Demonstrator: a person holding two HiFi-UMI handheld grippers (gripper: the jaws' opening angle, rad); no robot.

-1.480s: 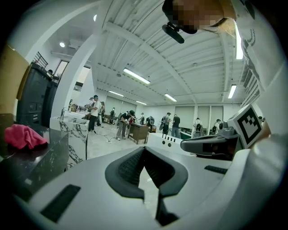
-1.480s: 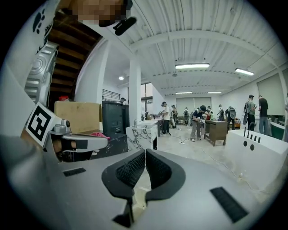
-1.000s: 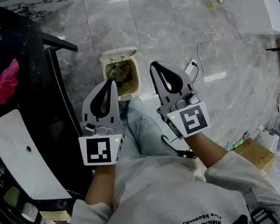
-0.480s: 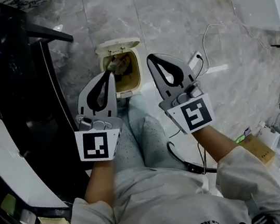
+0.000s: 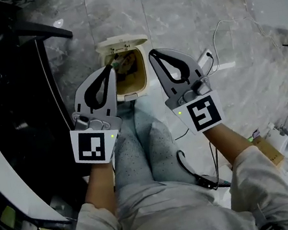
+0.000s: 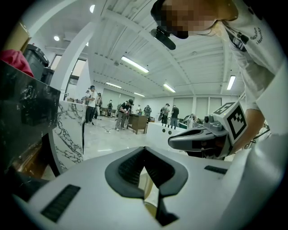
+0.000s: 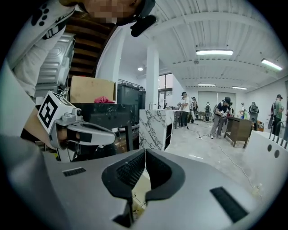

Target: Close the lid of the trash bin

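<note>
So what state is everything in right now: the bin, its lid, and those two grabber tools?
trash bin: open, with rubbish inside.
lid: raised at the bin's far edge, not yet closed.
left gripper: jaws shut, holding nothing, above the bin's left side.
right gripper: jaws shut, holding nothing, by the bin's right side.

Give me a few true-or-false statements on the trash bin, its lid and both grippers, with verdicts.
1. The lid of the trash bin stands open. True.
2. The left gripper grips the lid. False: its jaws are shut on nothing.
3. The right gripper has its jaws shut too. True.
4. The bin is empty. False: rubbish shows inside.
5. The bin stands on a table. False: it stands on the marble floor.
</note>
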